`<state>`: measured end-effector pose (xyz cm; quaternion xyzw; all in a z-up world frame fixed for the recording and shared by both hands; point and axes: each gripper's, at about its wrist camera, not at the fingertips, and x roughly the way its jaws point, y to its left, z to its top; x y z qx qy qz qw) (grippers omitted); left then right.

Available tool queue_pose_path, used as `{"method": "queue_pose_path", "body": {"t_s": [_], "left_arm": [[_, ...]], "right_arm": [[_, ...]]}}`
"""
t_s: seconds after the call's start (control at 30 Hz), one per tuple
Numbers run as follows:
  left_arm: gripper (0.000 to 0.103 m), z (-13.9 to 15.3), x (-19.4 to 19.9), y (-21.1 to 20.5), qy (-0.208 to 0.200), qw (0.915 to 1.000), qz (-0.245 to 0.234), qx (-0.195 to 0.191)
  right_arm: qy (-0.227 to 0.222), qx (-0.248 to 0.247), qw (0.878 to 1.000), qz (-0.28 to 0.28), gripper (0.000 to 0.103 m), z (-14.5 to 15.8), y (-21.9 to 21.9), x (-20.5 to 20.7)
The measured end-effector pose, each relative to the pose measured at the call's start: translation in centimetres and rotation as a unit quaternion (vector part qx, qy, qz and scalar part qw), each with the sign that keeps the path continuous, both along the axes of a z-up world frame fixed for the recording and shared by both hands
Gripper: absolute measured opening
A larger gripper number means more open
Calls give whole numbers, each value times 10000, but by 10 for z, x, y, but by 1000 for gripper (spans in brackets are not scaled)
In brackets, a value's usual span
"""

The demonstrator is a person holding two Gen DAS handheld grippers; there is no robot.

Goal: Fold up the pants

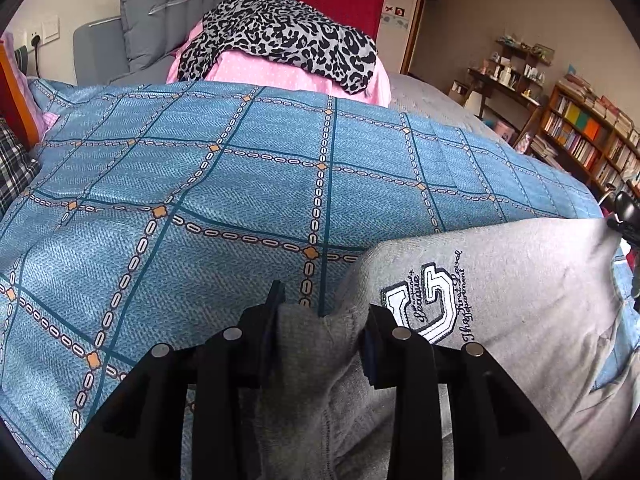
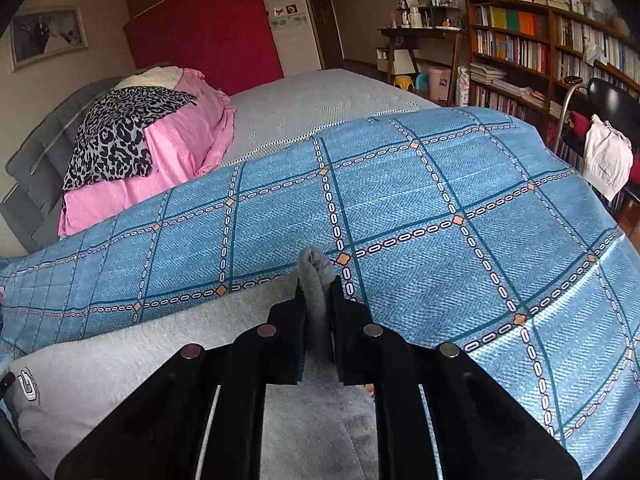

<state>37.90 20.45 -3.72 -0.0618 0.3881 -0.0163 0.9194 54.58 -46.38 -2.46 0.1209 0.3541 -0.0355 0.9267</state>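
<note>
Grey sweatpants (image 1: 500,280) lie on the blue checked bedspread (image 1: 200,184), along its near edge, closest to you. Fabric is heather-grey jersey, soft and a little nubbly, paler where the light falls. An embroidered patch (image 1: 424,304) sits on the upper layer: a blocky white-and-navy emblem with script lettering around it, too small to read surely. Seen from your right wrist the same patch (image 2: 29,387) lies toward the bedspread's near-left corner. The cloth lies broad and mostly flat between your two grippers, with a few shallow creases and a doubled layer showing a stitched seam low in the left view.

Your left gripper (image 1: 322,320) has its jaws partly closed on a bunched fold of the grey cloth; the wad fills the gap and both pads press on it. The fold rises in a small notch at the fingertips.

Your right gripper (image 2: 318,312) has its jaws drawn nearly together on a narrow pinch of the same fabric. A rounded grey nub pokes out past the fingertips, above the bedspread's pattern.

Beyond the bedspread's far edge: a pink sheet (image 2: 180,148) heaped with a leopard-print cloth (image 2: 116,136) on top, bare pale mattress (image 2: 320,100) beside it, bookshelves (image 2: 540,40) along the wall.
</note>
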Motion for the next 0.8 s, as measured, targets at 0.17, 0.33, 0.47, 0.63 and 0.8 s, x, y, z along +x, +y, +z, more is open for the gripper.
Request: {"method": "queue_pose_path", "body": {"t_s": [0.17, 0.33, 0.47, 0.63, 0.8], "left_arm": [[33, 26, -21, 2, -285, 9994, -67, -179], [33, 49, -60, 6, -602, 9973, -200, -368], [33, 66, -97, 8, -808, 9951, -348, -459], [33, 77, -154, 0, -1036, 9924, -608, -280], [33, 76, -215, -14, -1211, 9885, -908, 29]], "right_arm": [[-472, -45, 9989, -19, 11, 47, 0, -57], [-905, 78, 9959, -50, 11, 81, -3, -126], [-1155, 233, 9930, -121, 11, 94, -9, -184], [-1461, 644, 9868, -261, 11, 89, -22, -268], [-1646, 888, 9818, -345, 11, 67, -30, -353]]}}
